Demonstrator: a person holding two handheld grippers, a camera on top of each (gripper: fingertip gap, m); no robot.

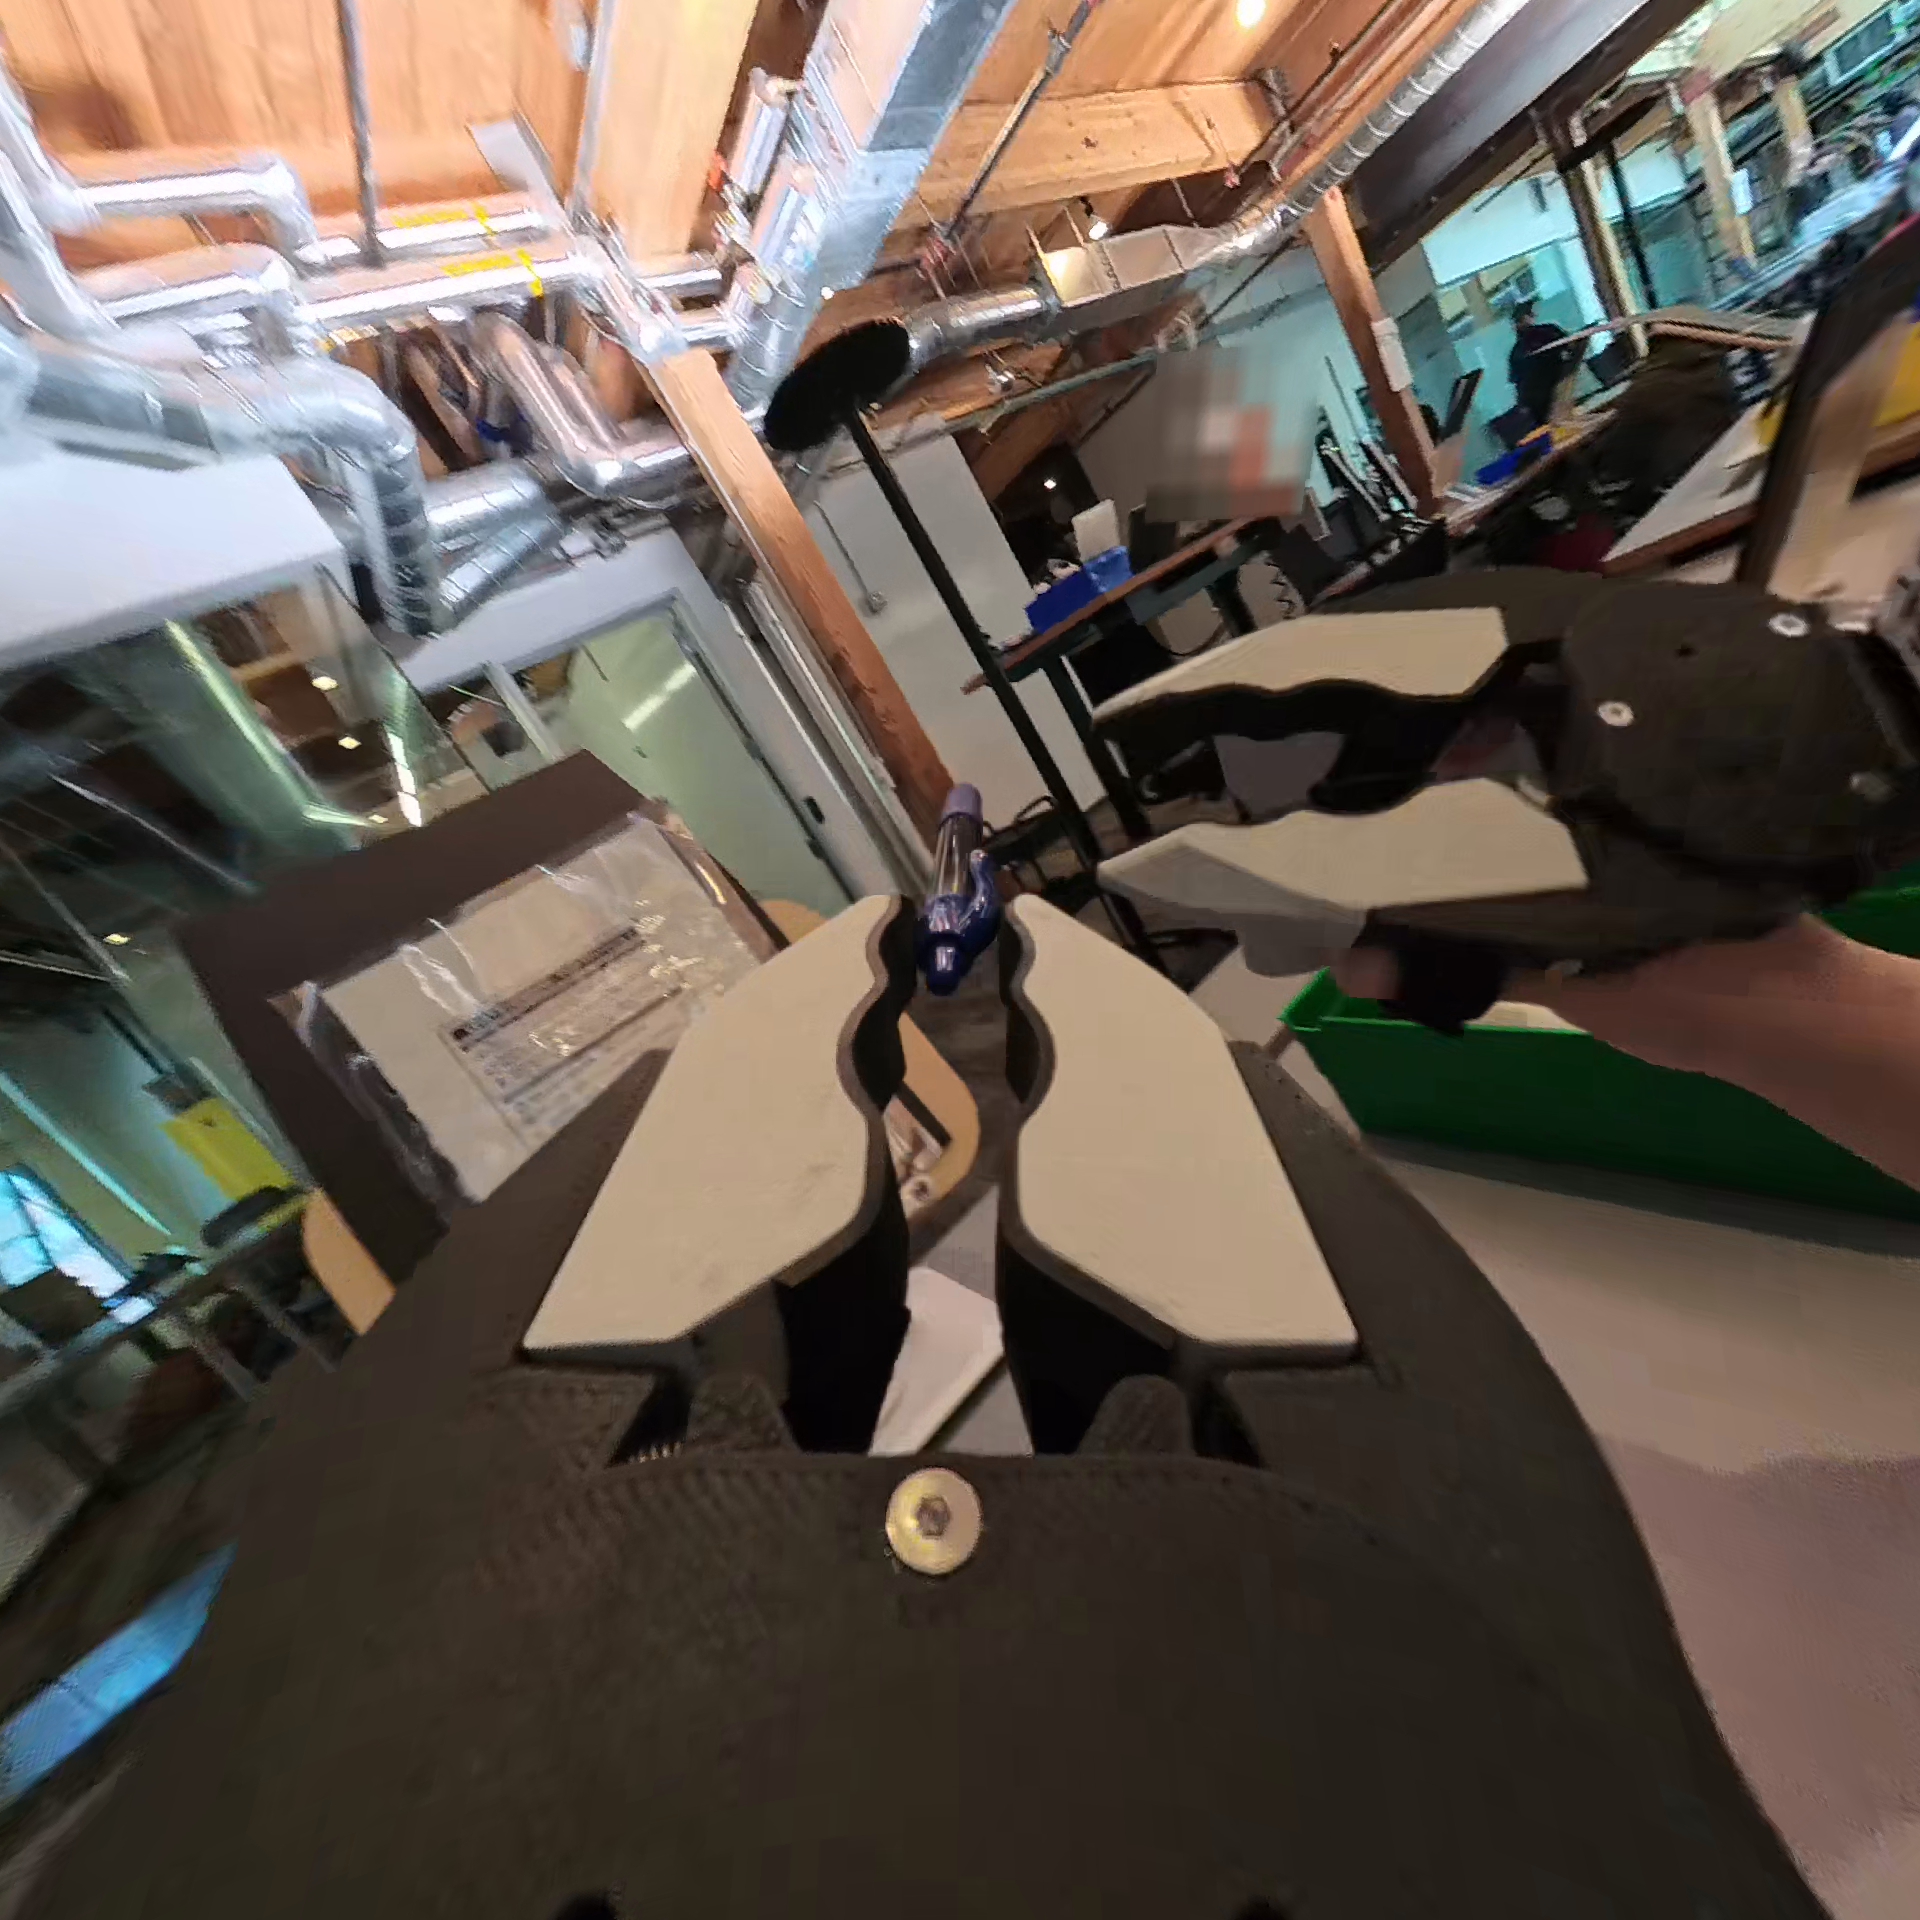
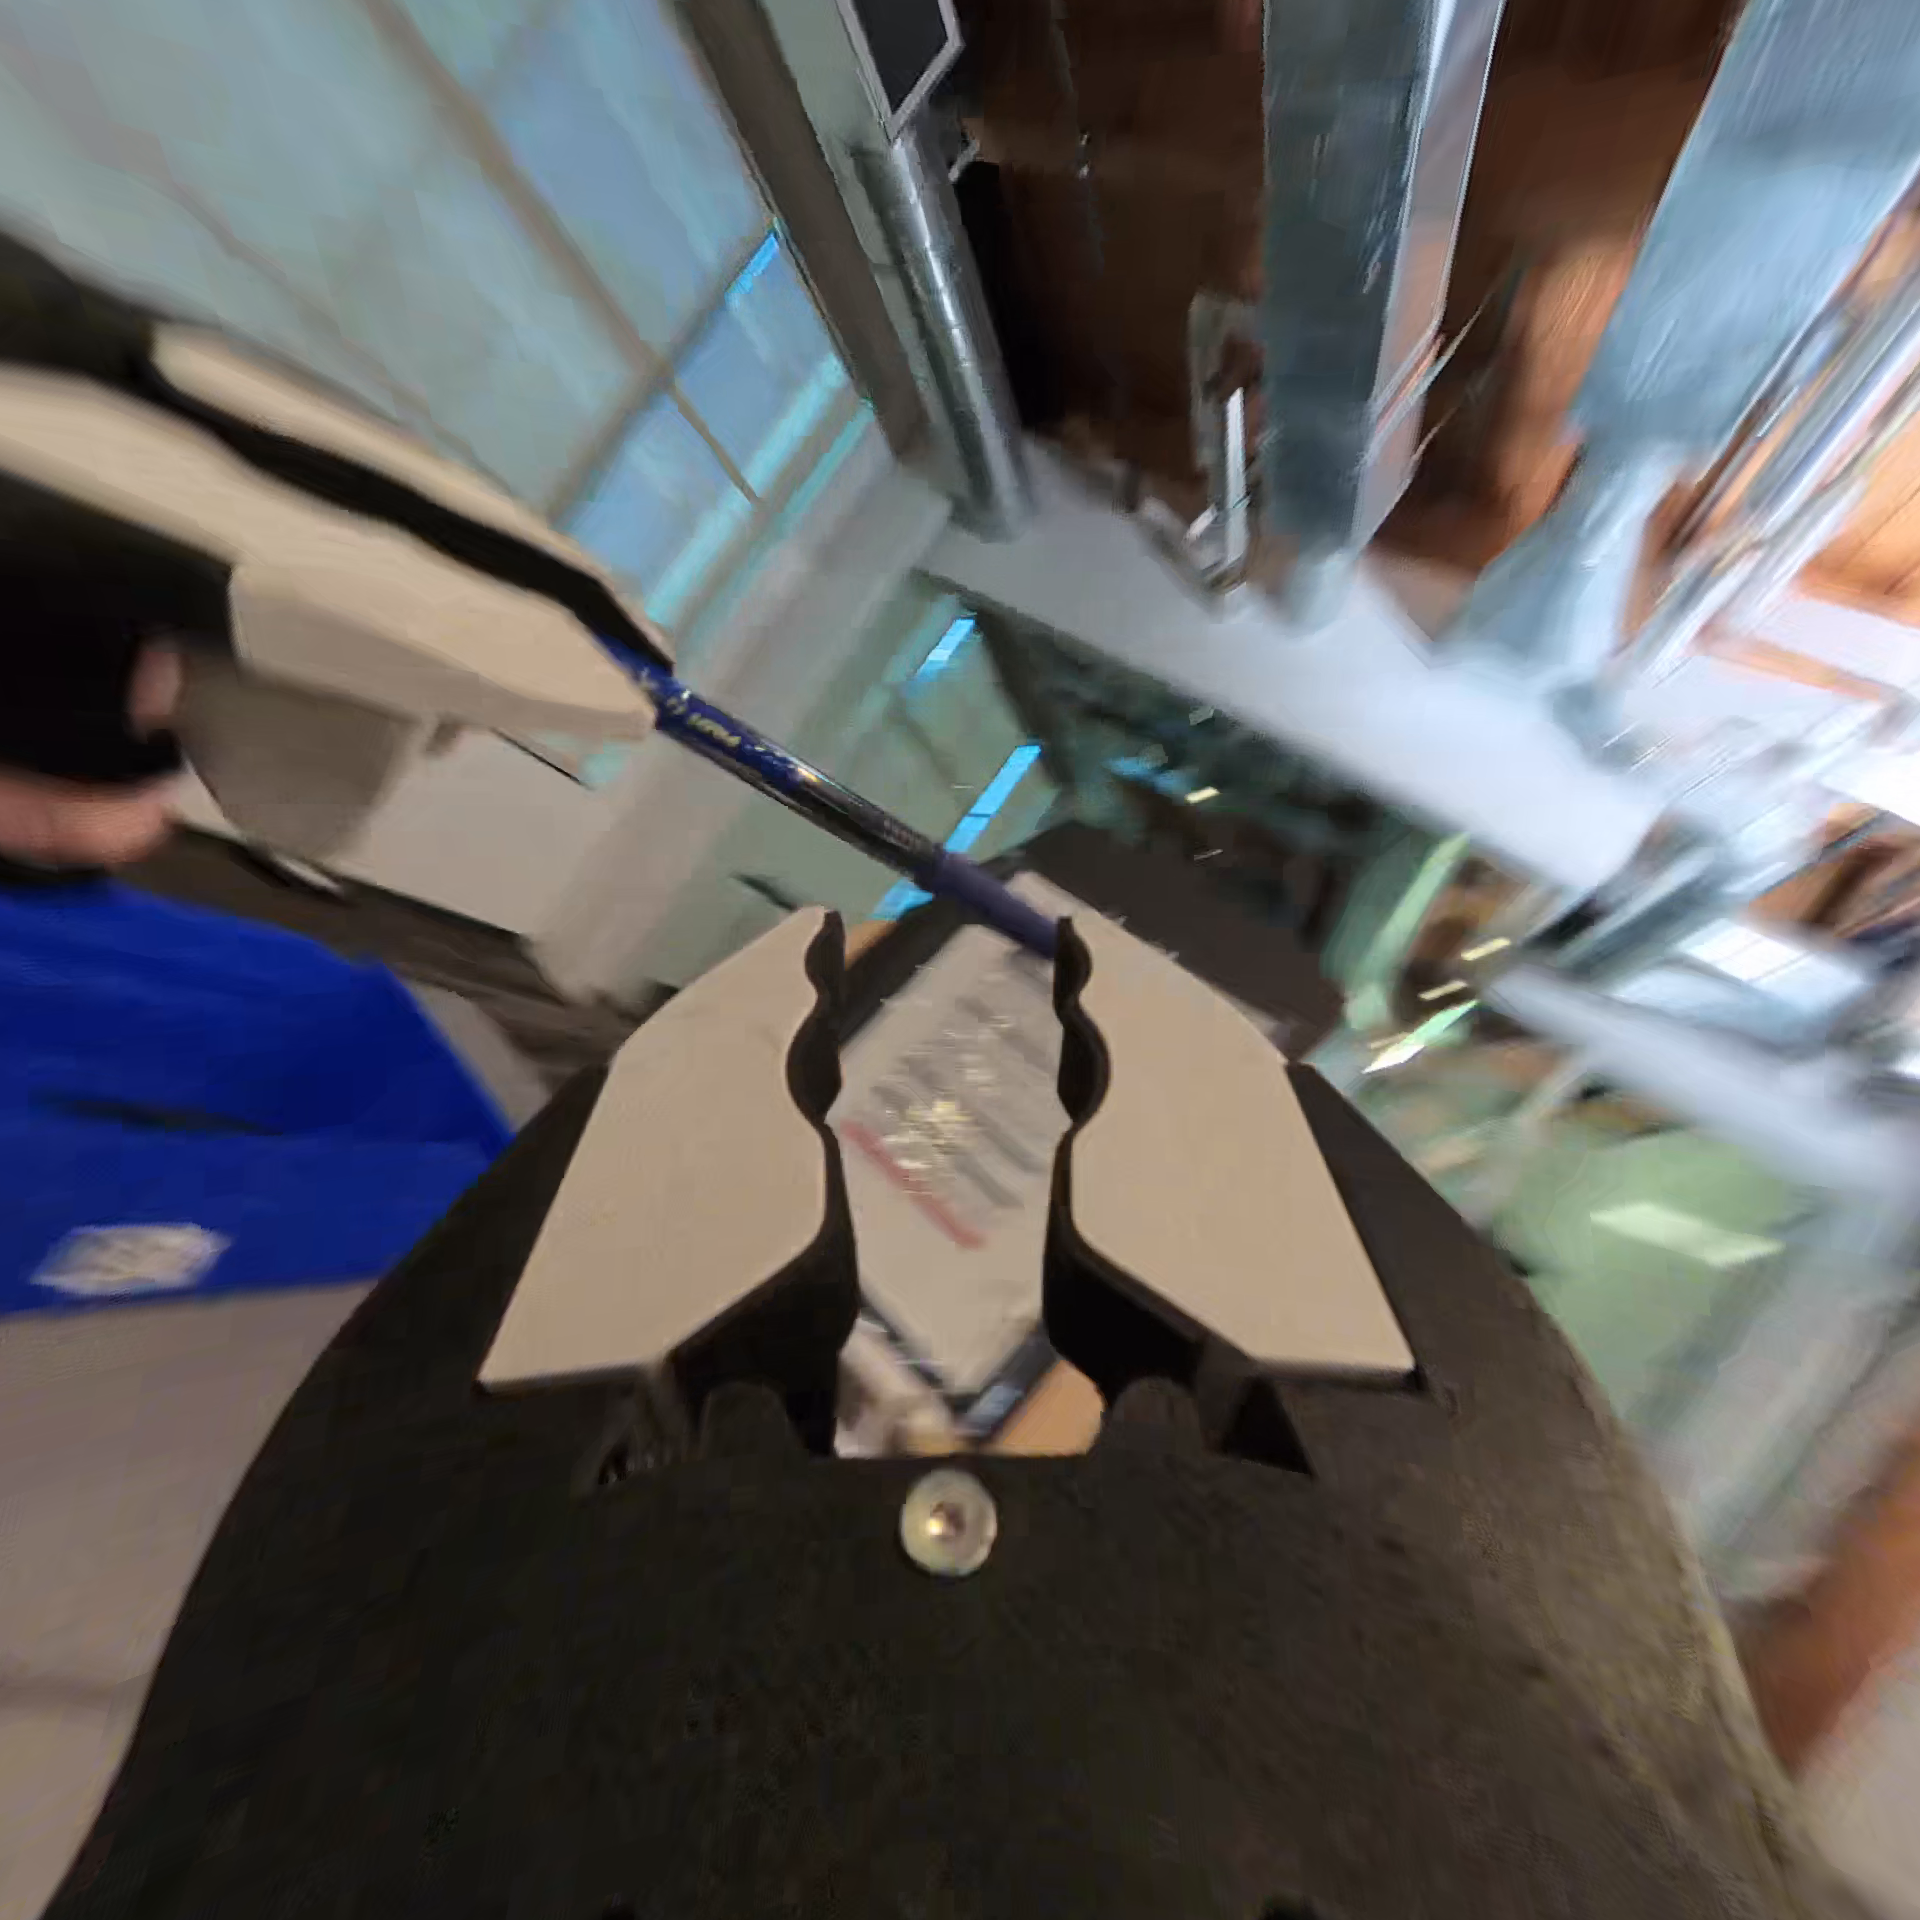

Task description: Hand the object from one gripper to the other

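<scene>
A blue pen point(image 1: 954, 883) with a clear barrel is pinched between the fingertips of my left gripper point(image 1: 951, 916) and sticks out past them, held up in the air. My right gripper point(image 1: 1103, 792) is open, just to the right of the pen and apart from it. In the blurred right wrist view, the pen point(image 2: 821, 790) runs from the left gripper point(image 2: 636, 677) at upper left down to the tips of my open right gripper point(image 2: 948, 930). The pen's far end lies close by the right finger's tip; whether they touch is unclear.
A green bin point(image 1: 1558, 1101) sits on the table at the right, under the hand point(image 1: 1683, 1029) that holds the right gripper. A blue bin point(image 2: 208, 1091) shows at left. A board with a plastic-covered sheet point(image 1: 540, 987) stands ahead. A black pole lamp point(image 1: 966, 623) stands behind.
</scene>
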